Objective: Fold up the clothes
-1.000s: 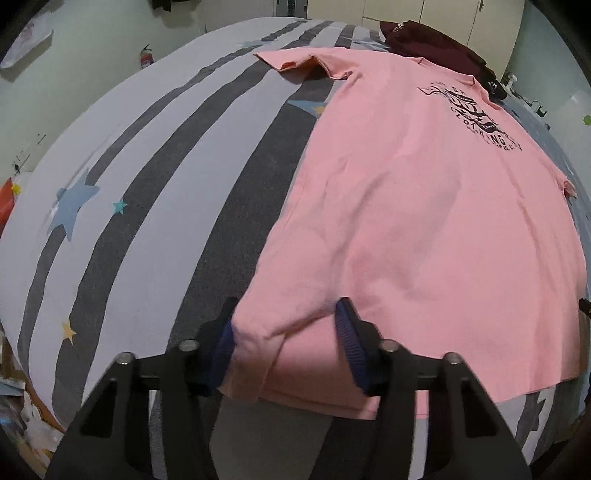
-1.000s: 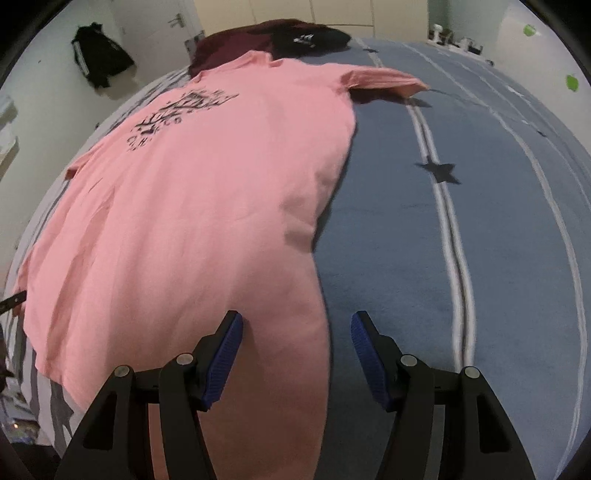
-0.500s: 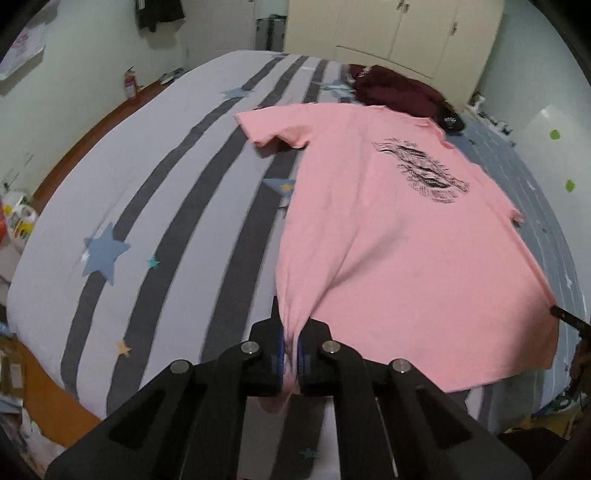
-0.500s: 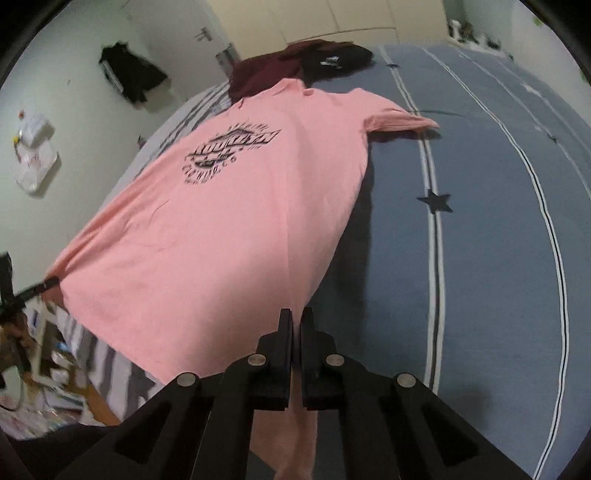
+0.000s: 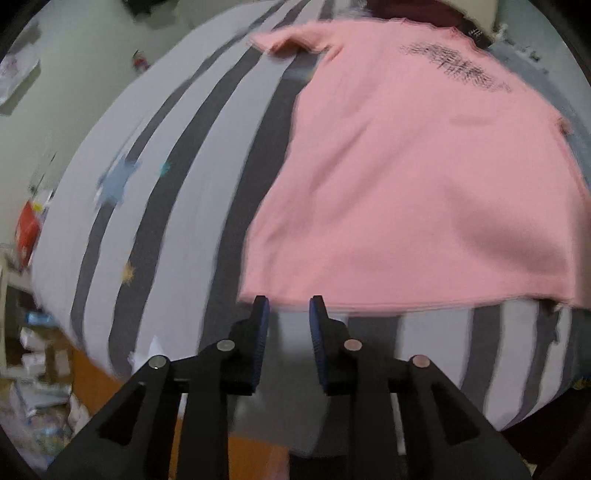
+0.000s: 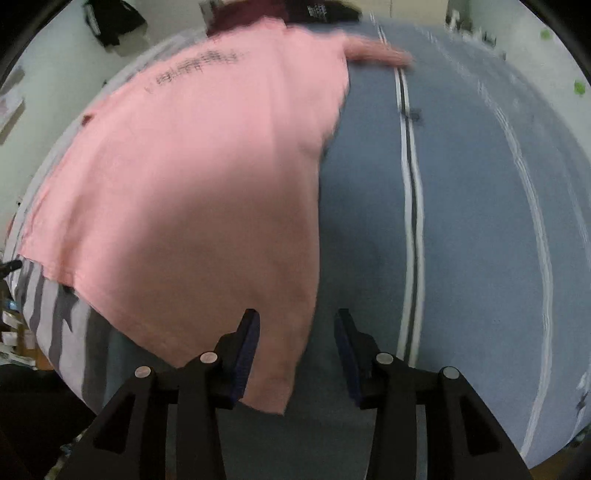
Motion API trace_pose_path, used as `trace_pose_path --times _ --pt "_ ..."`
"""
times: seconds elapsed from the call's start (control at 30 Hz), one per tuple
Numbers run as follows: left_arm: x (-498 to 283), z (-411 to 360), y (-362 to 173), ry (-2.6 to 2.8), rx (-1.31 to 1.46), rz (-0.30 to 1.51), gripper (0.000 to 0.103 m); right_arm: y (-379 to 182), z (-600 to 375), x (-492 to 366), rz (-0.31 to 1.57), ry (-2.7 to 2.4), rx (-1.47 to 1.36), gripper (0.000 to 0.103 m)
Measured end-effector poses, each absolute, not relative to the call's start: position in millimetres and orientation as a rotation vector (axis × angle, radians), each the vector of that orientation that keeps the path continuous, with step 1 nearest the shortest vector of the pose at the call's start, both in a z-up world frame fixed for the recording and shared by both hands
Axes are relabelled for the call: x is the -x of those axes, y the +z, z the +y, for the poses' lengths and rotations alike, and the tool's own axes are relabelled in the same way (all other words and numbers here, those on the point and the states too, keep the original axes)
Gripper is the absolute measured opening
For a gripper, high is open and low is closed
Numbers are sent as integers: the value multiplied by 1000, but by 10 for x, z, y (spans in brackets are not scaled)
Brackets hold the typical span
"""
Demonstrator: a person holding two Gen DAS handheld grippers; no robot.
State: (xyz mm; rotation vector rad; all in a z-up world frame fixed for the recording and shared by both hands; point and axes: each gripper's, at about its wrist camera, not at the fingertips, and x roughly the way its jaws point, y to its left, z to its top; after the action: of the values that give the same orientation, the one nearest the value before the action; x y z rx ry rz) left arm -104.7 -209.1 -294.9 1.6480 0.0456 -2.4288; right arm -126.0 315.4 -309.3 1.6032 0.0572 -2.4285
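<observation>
Left wrist view had the left gripper [image 5: 286,306] hanging over the near edge of the bed, its black arms and blue pads parted a little with nothing between them. Its jaws had just been opening. The pink cotton T-shirt with a dark printed graphic [image 5: 424,177] lay spread flat on the bedspread with wide grey and white stripes and small stars [image 5: 177,184], and the shirt's hem ran just past the pad tips, not pinched by them as far as I could tell. One short sleeve stuck out at the far left corner of the shirt. A dark maroon garment [image 5: 413,11] was bunched at the far end of the bed beyond the collar. Everything was motion-blurred, so fine detail was hard to call.

Right wrist view showed the right gripper [image 6: 295,321] parted wider, jaws also just been opening. The pink shirt's [image 6: 192,192] near corner lay under the gap, closer to the left pad, with the pads not pressing it. To the right of the shirt was a blue-grey bed cover with thin white and black lines [image 6: 461,221]. A black jacket [image 6: 110,22] hung on the far wall
</observation>
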Motion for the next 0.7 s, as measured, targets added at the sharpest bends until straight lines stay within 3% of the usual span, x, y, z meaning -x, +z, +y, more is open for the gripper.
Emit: trace_pose_path --times 0.07,0.23,0.43,0.53,0.57,0.6,0.63,0.7 --pt "1159 -1963 -2947 -2492 -1636 70 30 -2932 3026 1288 67 -2453 -1508 38" --pt "1317 -1674 -3093 -2565 -1647 101 32 -2976 2541 1362 42 -2378 -1407 43" --pt "1297 -1460 -3343 -2595 -1604 -86 36 -3361 1905 1346 208 -2255 -1437 50" --pt "1295 -1413 -3348 -2613 -1648 -161 9 -3473 1863 1248 274 -2274 -1394 48" --pt "1297 -1438 -3338 -2609 -1667 -144 1 -3477 1866 1246 276 -2269 -1393 46" --pt "1298 -1475 -3321 -2604 -1685 -115 1 -3475 1879 1263 273 -2259 -1400 38" --pt "1294 -1527 -3280 -2600 -1703 -69 0 -3468 1898 1293 271 -2248 -1409 24" --pt "1259 -1596 -3160 -2604 -1708 -37 0 -3429 1963 1325 250 -2210 -1438 4"
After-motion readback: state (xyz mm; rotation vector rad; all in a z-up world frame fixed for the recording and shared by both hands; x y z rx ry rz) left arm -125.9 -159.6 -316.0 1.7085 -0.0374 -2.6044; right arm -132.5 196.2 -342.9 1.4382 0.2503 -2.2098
